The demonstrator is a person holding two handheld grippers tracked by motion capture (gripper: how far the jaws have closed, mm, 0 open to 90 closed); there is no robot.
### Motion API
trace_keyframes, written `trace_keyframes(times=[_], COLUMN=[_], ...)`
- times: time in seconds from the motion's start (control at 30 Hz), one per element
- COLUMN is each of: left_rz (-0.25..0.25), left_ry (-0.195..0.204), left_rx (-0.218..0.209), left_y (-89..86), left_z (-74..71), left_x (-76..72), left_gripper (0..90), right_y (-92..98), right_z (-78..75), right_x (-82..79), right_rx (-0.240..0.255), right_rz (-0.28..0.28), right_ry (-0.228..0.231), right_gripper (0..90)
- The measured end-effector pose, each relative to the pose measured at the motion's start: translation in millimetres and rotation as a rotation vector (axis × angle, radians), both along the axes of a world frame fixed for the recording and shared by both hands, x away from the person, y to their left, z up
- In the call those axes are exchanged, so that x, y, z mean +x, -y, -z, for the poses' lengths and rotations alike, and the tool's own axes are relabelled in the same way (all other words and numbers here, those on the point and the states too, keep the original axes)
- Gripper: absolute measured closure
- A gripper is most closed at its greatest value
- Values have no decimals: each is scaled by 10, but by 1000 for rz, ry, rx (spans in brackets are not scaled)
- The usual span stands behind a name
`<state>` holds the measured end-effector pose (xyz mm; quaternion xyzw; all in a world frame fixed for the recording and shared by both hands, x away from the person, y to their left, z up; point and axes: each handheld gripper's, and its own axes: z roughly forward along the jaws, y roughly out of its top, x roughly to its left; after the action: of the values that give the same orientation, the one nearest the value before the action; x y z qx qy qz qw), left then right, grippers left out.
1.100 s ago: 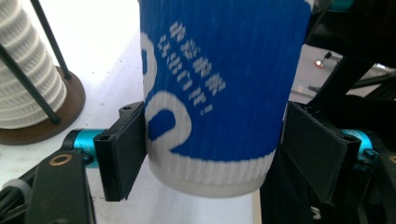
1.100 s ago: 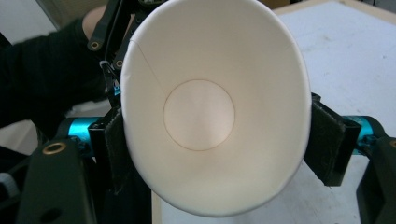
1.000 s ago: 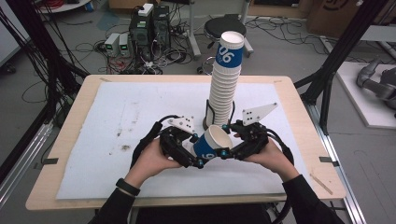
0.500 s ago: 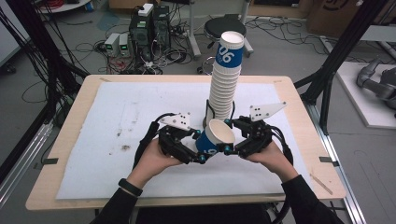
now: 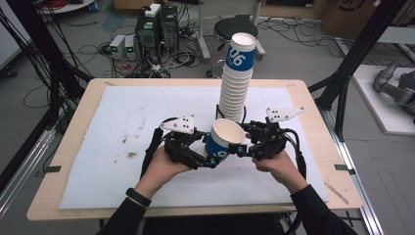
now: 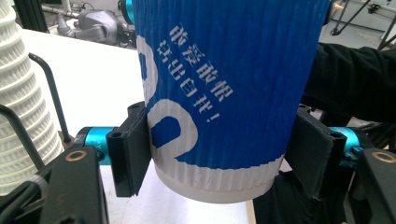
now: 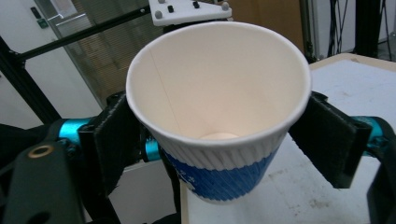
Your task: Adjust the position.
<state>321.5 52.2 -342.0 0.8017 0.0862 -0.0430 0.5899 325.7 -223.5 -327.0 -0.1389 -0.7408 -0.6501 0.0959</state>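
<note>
- High view showed the table [image 5: 73,161] under a white mat [image 5: 122,122], its near edge partly hidden by the person's sleeves.
- A tall stack of cups [image 5: 235,83] stood upright behind the hands; its foot was hidden by the held cup.
- The blue and white cup [image 5: 224,142] hung tilted above the mat between both grippers, mouth toward the right one; its base was cut off in the left gripper view.
- The left gripper [image 5: 208,161] had its pads pressed on the cup's lower wall, both sides touching.
- The right gripper [image 5: 242,149] straddled the rim; its jaws had just been closing a little, yet small gaps seemed to remain, and contact was hard to make out.
</note>
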Motion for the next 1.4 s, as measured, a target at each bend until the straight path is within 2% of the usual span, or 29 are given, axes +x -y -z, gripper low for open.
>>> trace_keyframes(times=[0.23,0.37,0.4,0.43,0.53,0.63,0.7,0.73,0.77,0.83,1.0,1.1,1.17,1.4], left_rz=[4,7,3,3,-2,-16,-17,-19,-26,-24,-33,-28,-28,-16], left_ry=[-24,-31,-27,-27,-27,-31,-27,-24,-36,-34,-18,-21,-34,-26], left_rx=[-20,-10,11,11,61,95,107,119,112,118,126,108,83,65], left_y=[47,48,52,52,99,143,151,156,171,173,173,167,165,163], left_z=[43,50,45,45,28,19,18,20,28,33,49,59,65,61], left_x=[-3,1,-7,-7,-23,-44,-44,-43,-48,-46,-45,-41,-41,-42], left_gripper=[299,294,290,283,230,215,215,215,215,223,263,272,273,278], right_y=[-20,-23,-26,-26,-47,-70,-88,-88,-107,-114,-122,-127,-125,-135], right_z=[18,17,17,17,-1,-19,-35,-35,-49,-54,-50,-49,-45,-32], right_x=[-9,-12,-10,-10,-32,-59,-78,-78,-101,-111,-106,-109,-106,-108], right_rx=[6,-4,-16,-16,-64,-107,-143,-143,-174,-189,-198,-197,-182,-141], right_rz=[7,9,5,5,15,17,14,14,18,18,16,18,25,28], right_ry=[10,14,24,24,61,99,126,126,151,156,159,147,137,131], right_gripper=[215,227,230,230,234,237,238,238,238,239,239,226,214,211])
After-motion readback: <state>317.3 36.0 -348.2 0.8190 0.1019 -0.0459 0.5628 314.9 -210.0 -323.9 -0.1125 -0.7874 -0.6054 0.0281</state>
